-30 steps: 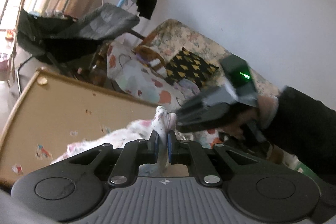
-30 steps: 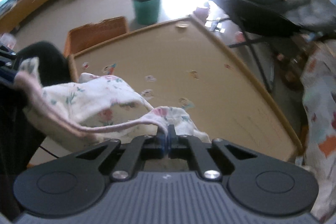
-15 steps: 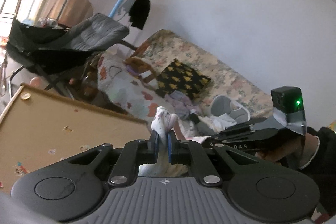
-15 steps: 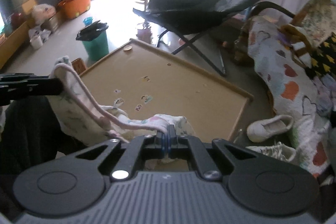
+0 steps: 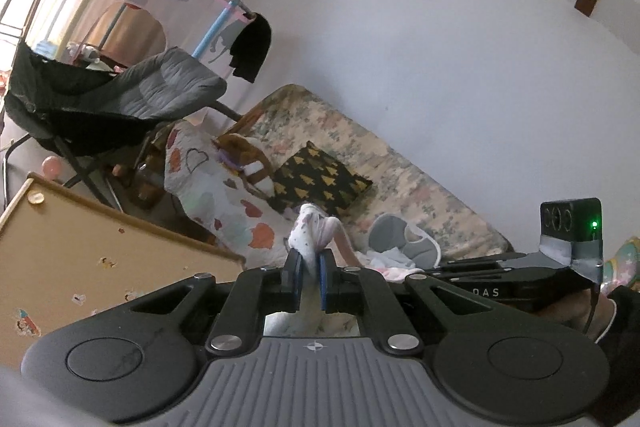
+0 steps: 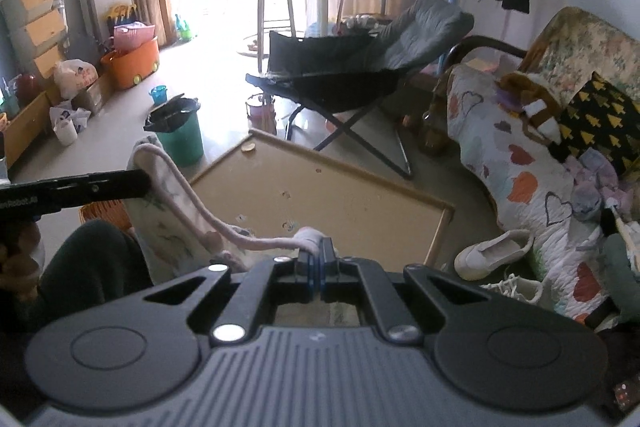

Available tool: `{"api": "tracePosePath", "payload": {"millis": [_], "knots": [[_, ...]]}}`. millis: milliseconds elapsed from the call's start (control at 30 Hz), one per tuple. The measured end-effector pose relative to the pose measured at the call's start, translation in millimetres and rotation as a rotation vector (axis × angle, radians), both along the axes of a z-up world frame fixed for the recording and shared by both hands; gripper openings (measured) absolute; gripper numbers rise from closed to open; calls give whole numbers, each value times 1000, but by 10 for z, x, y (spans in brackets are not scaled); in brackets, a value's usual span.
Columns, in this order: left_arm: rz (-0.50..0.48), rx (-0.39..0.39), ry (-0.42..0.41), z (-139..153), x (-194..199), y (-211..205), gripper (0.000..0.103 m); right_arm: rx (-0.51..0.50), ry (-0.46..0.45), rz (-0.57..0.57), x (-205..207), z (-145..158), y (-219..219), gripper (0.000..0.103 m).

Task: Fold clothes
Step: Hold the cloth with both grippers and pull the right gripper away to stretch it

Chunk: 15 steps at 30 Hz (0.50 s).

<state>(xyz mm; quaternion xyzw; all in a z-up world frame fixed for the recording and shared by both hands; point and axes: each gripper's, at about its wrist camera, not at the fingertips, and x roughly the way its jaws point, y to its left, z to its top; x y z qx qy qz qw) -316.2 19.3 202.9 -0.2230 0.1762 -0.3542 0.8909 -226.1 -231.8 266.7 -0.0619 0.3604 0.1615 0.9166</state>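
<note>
- One garment [image 6: 168,223]: a white floral piece with a pink hem, held in the air between the two tools, above the near left edge of the surface [image 6: 344,203].
- Left tool [image 5: 307,277]: jaws clamped on a bunched fold of the garment; the fold stands up between the blue pads, and cloth shows below them through the frame opening.
- Right tool [image 6: 317,261]: jaws pressed nearly together on the pink hem, which runs from the pads to the far left, up to the tip of the left tool.
- In the right wrist view the left tool enters from the left edge as one dark bar, its tip touching the upper corner of the garment.
- One surface: tan board with a raised wooden rim, a few small stickers and one round coin-like object [image 6: 249,147] at its far corner. Most of the board is bare.
- Far of the surface: one dark folding chair [image 6: 360,67] and one green bin [image 6: 180,135] on the floor.
- Right of the surface: one sofa [image 6: 580,43] with a heart-print quilt [image 6: 504,147] and one black-and-gold cushion [image 6: 600,115]; two white shoes [image 6: 492,251] lie on the floor between sofa and surface rim.
</note>
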Motion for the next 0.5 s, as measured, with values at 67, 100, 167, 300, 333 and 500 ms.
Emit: {"api": "tracePosePath", "payload": {"millis": [67, 100, 167, 300, 333, 500], "knots": [[-4, 17, -19, 90, -105, 15, 9, -4, -11, 1, -86, 64, 37, 3], [-5, 22, -23, 131, -144, 29, 9, -6, -14, 2, -129, 92, 54, 3], [-8, 25, -25, 198, -224, 73, 9, -8, -18, 3, -215, 140, 84, 3], [-8, 55, -29, 316, -334, 119, 9, 12, -17, 5, -373, 208, 134, 3], [-8, 63, -31, 330, -340, 122, 9, 17, -18, 6, -393, 213, 144, 3], [18, 103, -14, 265, -280, 167, 9, 35, -10, -1, -370, 149, 170, 3]]}}
